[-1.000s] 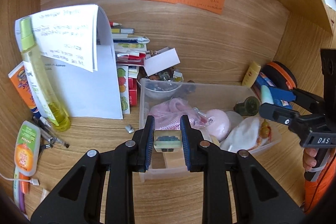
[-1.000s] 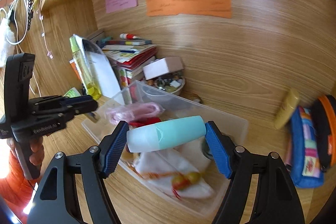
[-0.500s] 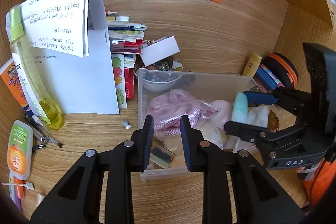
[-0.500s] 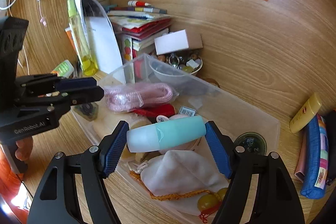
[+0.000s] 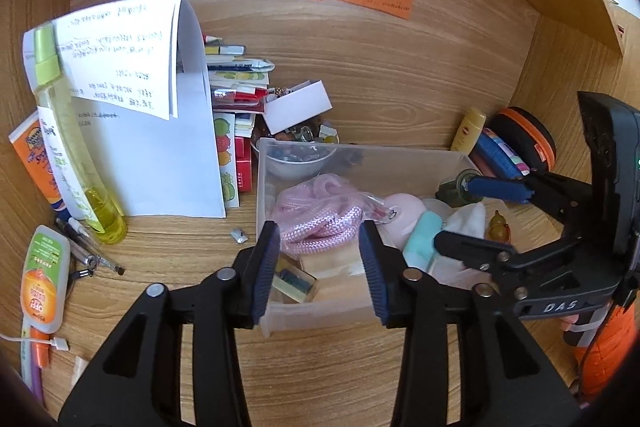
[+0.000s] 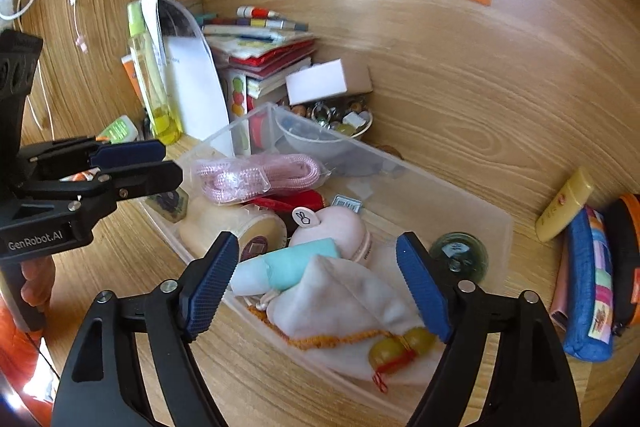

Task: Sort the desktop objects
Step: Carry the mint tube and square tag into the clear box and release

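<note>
A clear plastic bin (image 5: pixel 320 311) (image 6: pixel 496 227) sits on the wooden desk, filled with a pink rope (image 5: pixel 320 219) (image 6: pixel 260 175), a pink round case (image 6: pixel 336 227), a white cloth pouch (image 6: pixel 340 299) and other items. A mint-green tube (image 6: pixel 288 267) (image 5: pixel 420 241) lies loose in the bin. A small square yellow-rimmed item (image 5: pixel 296 281) lies in the bin's near corner. My left gripper (image 5: pixel 318 267) is open and empty over the bin's front. My right gripper (image 6: pixel 316 283) is open and empty just above the tube and pouch.
A yellow spray bottle (image 5: pixel 68 155), folded white papers (image 5: pixel 160 131) and a sunscreen tube (image 5: pixel 42 279) stand at the left. Stacked books (image 6: pixel 260 55) and a bowl of trinkets (image 6: pixel 332 131) are behind the bin. A blue pencil case (image 6: pixel 592 287) and yellow tube (image 6: pixel 564 205) lie right.
My left gripper opened and dropped the small square item into the bin. My right gripper lowered, opened and released the mint-green tube into the bin.
</note>
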### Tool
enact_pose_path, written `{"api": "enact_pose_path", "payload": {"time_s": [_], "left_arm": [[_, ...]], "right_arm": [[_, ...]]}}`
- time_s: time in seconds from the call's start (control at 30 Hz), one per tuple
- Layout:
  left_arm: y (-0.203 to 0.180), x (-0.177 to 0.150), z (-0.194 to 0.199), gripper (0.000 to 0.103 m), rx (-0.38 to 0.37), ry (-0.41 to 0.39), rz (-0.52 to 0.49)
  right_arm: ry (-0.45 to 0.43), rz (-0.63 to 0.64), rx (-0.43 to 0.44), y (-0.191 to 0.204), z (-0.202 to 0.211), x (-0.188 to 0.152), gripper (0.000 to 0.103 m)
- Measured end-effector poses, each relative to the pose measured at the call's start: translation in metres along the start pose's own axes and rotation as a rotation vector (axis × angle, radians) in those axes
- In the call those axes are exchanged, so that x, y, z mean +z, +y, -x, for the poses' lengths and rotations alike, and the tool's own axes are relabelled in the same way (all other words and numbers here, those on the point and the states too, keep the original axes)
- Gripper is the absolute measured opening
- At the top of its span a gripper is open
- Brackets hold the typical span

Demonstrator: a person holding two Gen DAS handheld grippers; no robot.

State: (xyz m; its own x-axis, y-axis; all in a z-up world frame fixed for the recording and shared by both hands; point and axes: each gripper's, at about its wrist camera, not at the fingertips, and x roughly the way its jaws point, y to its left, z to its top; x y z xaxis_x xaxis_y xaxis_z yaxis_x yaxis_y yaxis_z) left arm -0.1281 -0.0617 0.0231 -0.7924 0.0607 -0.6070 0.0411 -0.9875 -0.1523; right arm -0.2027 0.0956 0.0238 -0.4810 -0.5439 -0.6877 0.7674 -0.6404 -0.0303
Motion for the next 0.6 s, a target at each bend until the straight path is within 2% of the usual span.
{"api": "enact_pose_path", "payload": {"time_s": [0.17, 0.27, 0.33, 0.43, 0.6], "left_arm": [[-0.009, -0.002, 0.014, 0.055, 0.010, -0.023, -0.016], [-0.014, -0.003, 0.023, 0.065, 0.026, -0.036, -0.024], [-0.017, -0.004, 0.028, 0.075, 0.062, -0.044, -0.012], [-0.018, -0.004, 0.034, 0.077, 0.111, -0.051, 0.007], [-0.022, -0.010, 0.037, 0.078, 0.148, -0.044, 0.017]], "right_arm": [[-0.025, -0.033, -0.028, -0.004, 0.018, -0.005, 0.086], [-0.036, -0.051, -0.043, -0.007, 0.030, -0.011, 0.087], [-0.044, -0.059, -0.055, -0.008, 0.037, -0.015, 0.087], [-0.064, -0.069, -0.061, -0.008, 0.050, -0.022, 0.087], [-0.112, -0.067, -0.069, -0.005, 0.074, -0.033, 0.088]]}}
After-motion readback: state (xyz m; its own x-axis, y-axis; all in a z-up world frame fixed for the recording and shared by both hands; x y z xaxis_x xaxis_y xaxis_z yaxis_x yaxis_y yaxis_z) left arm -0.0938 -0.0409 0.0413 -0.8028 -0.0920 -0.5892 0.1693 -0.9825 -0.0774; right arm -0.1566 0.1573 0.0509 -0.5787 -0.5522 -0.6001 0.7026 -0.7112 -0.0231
